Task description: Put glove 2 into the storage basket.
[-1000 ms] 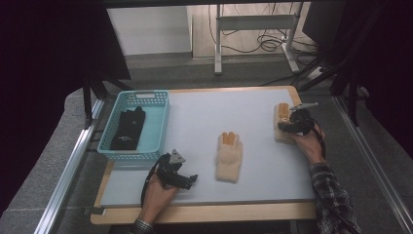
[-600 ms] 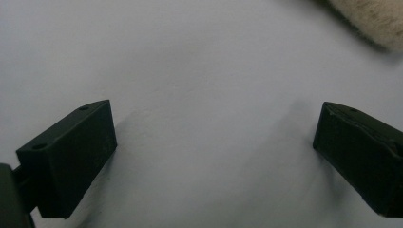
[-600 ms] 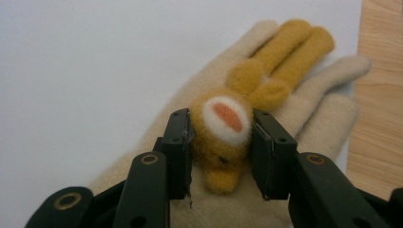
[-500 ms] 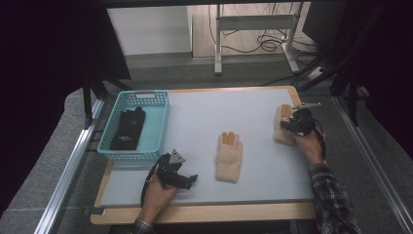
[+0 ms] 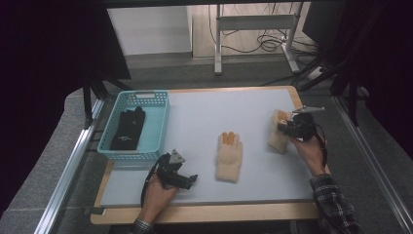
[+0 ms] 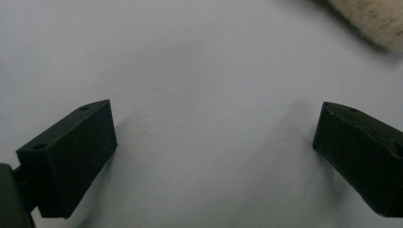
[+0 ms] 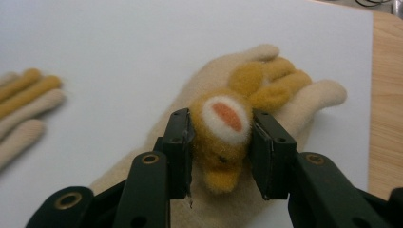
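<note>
Clamping my right gripper (image 7: 221,147) on the far glove (image 7: 228,133), with its twin (image 5: 229,156) nearer the basket (image 5: 158,124) untouched, left gripper (image 6: 214,156) agape.

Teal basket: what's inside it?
One black glove lies flat inside the teal basket, fingers pointing to the far end. Whatever might sit beneath the glove is covered.

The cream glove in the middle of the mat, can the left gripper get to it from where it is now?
Probably yes. The left gripper rests on the white mat with its jaws open and nothing between them, and only bare mat lies between it and the cream glove just beside it.
</note>
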A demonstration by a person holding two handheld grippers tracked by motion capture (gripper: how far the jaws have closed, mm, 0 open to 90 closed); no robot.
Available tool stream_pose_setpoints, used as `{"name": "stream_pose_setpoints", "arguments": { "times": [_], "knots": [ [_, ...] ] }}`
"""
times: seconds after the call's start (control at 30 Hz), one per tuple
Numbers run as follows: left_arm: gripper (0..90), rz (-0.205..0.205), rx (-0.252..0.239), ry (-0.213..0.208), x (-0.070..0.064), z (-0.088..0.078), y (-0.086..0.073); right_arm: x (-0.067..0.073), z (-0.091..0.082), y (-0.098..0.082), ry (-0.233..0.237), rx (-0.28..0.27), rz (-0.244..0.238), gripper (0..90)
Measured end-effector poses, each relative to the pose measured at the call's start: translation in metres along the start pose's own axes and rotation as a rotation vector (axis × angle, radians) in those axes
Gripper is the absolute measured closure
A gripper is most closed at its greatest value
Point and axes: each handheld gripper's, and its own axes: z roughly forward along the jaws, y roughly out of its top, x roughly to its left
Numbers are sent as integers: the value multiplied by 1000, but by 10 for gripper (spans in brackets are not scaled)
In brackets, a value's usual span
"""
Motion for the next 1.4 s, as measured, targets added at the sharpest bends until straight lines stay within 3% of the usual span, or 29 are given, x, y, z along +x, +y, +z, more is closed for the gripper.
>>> {"name": "stream_pose_setpoints", "arguments": {
  "times": [0.23, 0.27, 0.33, 0.6, 0.73, 0.77, 0.8, 0.9, 1.0, 1.13, 1.23, 1.3, 1.4],
  "knots": [
    [9, -1, 0, 0, 0, 0, 0, 24, -19, 7, 30, -28, -11, 612],
    [9, -1, 0, 0, 0, 0, 0, 32, -25, 8, 48, -38, -14, 612],
    [9, -1, 1, 0, 0, 0, 0, 35, -28, 8, 56, -41, -10, 612],
    [9, -4, -2, 0, 0, 0, 0, 78, -42, 6, 164, -40, -31, 611],
    [9, -5, -6, 1, 0, 0, 0, 101, -44, 8, 202, -30, -63, 610],
    [9, -5, -6, 1, 0, 0, 0, 101, -44, 8, 202, -30, -63, 610],
    [9, 3, 1, 1, 0, 0, 0, 113, -45, 9, 222, -27, -78, 610],
    [9, -1, -2, 2, 0, 0, 0, 128, -45, 12, 247, -23, -88, 610],
    [9, -2, -2, 1, 0, 0, 0, 144, -42, 16, 277, -15, -102, 610],
    [9, -4, -4, 1, 0, 0, 0, 163, -30, 17, 280, 24, -120, 610],
    [9, -4, -5, 1, 0, 0, 0, 171, -20, 14, 273, 47, -127, 610],
    [9, -1, -3, 0, 0, 0, 0, 176, -12, 11, 244, 62, -146, 609],
    [9, -6, -4, 0, 0, 0, 0, 182, 1, 5, 246, 100, -149, 605]
  ]
}}
